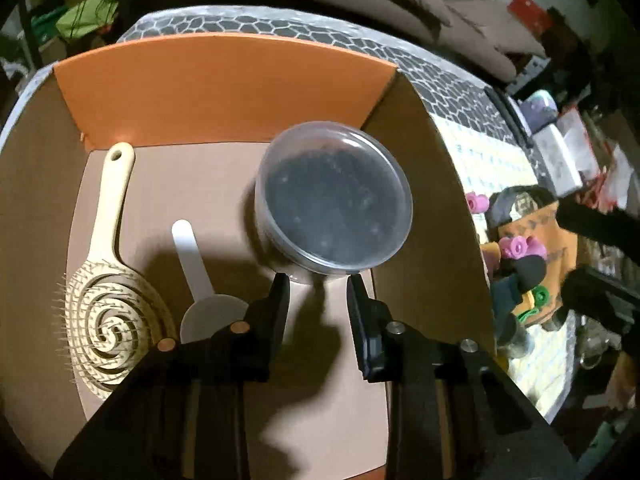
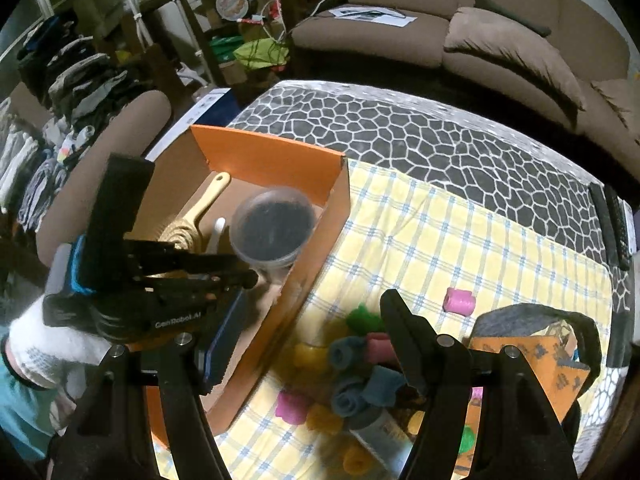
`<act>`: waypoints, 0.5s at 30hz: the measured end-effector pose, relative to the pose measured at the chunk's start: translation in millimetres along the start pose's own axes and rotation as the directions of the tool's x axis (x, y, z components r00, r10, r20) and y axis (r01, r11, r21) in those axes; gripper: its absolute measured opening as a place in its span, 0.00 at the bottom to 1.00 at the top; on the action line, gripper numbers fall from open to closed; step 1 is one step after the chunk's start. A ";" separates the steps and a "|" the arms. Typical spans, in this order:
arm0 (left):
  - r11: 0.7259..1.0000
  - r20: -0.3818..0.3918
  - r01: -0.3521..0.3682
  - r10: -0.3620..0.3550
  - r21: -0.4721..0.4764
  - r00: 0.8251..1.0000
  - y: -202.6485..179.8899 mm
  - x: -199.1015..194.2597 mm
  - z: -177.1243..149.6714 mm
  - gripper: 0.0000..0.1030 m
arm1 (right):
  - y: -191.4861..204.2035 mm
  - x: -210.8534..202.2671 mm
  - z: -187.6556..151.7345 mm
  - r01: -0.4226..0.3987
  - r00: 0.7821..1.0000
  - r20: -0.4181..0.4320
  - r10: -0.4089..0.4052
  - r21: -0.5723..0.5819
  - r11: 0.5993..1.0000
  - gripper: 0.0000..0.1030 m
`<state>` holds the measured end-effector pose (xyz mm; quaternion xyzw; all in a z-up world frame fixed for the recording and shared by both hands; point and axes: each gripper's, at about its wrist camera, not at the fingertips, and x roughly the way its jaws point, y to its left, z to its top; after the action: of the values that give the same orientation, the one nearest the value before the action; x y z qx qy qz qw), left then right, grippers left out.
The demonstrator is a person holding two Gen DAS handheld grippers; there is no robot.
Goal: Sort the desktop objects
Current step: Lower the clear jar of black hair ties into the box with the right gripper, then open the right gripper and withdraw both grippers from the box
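Note:
An orange cardboard box (image 1: 224, 80) holds a cream spiral hairbrush (image 1: 106, 276), a white plastic scoop (image 1: 200, 284) and a clear round tub of dark beads (image 1: 334, 196). My left gripper (image 1: 318, 280) hovers inside the box, open and empty, fingertips just short of the tub. The box (image 2: 268, 160), the tub (image 2: 274, 226) and the left gripper (image 2: 224, 272) also show in the right wrist view. My right gripper (image 2: 308, 344) is open and empty above a pile of coloured foam rollers (image 2: 352, 364) on the yellow checked cloth (image 2: 440, 236).
A lone pink roller (image 2: 460, 300) lies on the cloth. An orange patterned packet on a dark cap (image 2: 532, 344) sits at the right. Two remotes (image 2: 612, 224) lie at the table's right edge. A brown sofa (image 2: 480, 20) stands behind the pebble-patterned table (image 2: 400, 128).

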<state>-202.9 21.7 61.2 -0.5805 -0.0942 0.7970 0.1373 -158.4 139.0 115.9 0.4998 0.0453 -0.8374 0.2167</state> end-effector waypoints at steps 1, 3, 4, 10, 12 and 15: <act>1.000 -0.004 -0.010 0.010 0.005 1.000 -1.9 0.4 2.6 0.25 | -0.3 -0.6 -0.1 0.001 1.000 0.000 -0.001 0.001 1.000 0.68; 0.999 -0.011 -0.029 0.029 0.027 1.000 -6.7 2.3 8.4 0.25 | -0.9 -2.1 -0.6 0.003 1.000 -0.001 -0.003 0.000 1.000 0.68; 0.999 -0.014 -0.037 0.037 0.034 0.999 -8.8 3.7 9.8 0.25 | -1.4 -3.0 -1.0 0.003 1.000 0.000 -0.003 0.000 1.000 0.68; 0.998 -0.022 -0.061 0.061 0.034 0.998 -12.6 13.1 21.0 0.25 | -12.0 -8.1 -3.7 -0.001 1.000 0.010 0.001 0.024 1.000 0.68; 0.998 -0.023 -0.059 0.059 0.031 0.998 -12.2 15.8 23.2 0.25 | -15.0 -8.4 -5.6 -0.005 1.000 0.007 0.005 0.033 0.999 0.68; 0.999 -0.028 -0.029 0.029 0.014 0.999 -10.5 16.6 23.8 0.27 | -17.3 -9.9 -9.7 -0.010 1.000 0.005 0.010 0.045 0.999 0.68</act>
<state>-229.2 37.3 56.9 -0.5920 -0.0783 0.7914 0.1309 -153.5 160.6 117.2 0.5026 0.0233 -0.8384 0.2096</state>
